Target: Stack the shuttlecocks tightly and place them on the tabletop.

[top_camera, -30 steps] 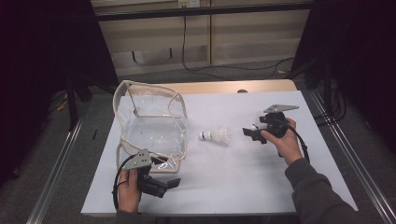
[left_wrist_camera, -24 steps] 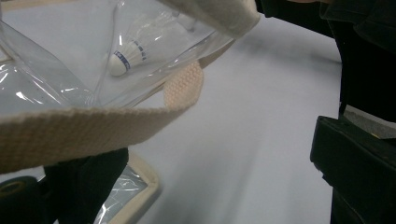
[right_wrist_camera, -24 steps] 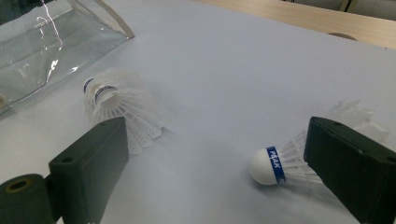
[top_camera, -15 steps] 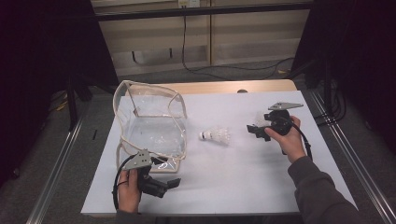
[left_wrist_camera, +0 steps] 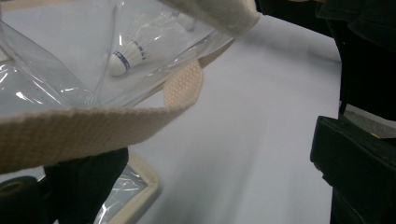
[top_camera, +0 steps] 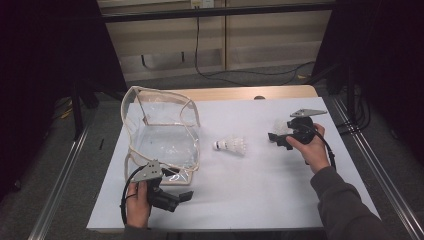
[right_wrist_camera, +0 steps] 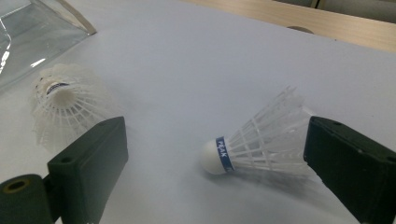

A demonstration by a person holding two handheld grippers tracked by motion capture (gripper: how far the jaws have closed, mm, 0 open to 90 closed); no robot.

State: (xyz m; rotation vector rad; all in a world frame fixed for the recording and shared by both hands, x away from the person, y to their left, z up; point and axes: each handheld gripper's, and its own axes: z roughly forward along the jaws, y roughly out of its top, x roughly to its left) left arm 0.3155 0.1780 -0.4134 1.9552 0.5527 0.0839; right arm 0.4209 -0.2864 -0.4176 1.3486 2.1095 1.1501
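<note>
A clear plastic bag (top_camera: 161, 135) with beige webbing trim stands open at the table's left. One white shuttlecock (top_camera: 231, 146) lies on the white table to its right. A second shuttlecock (right_wrist_camera: 266, 140) lies on its side between the wide-apart jaws of my right gripper (right_wrist_camera: 215, 135), untouched by either; in the high view it (top_camera: 281, 128) is beside that gripper (top_camera: 279, 140). My left gripper (top_camera: 181, 184) sits at the bag's near right corner, open. In the left gripper view the trim (left_wrist_camera: 93, 126) crosses above the left jaw, and the first shuttlecock (left_wrist_camera: 135, 51) shows through the plastic.
White sheet (top_camera: 260, 190) covers the table; a bare wooden strip (top_camera: 240, 93) runs along its far edge. The first shuttlecock (right_wrist_camera: 65, 100) lies just past my right gripper's left jaw, with the bag's corner (right_wrist_camera: 42, 28) farther off. Dark floor surrounds the table.
My right gripper has shifted slightly right and away, toward the second shuttlecock. The left gripper and the bag have stayed still.
</note>
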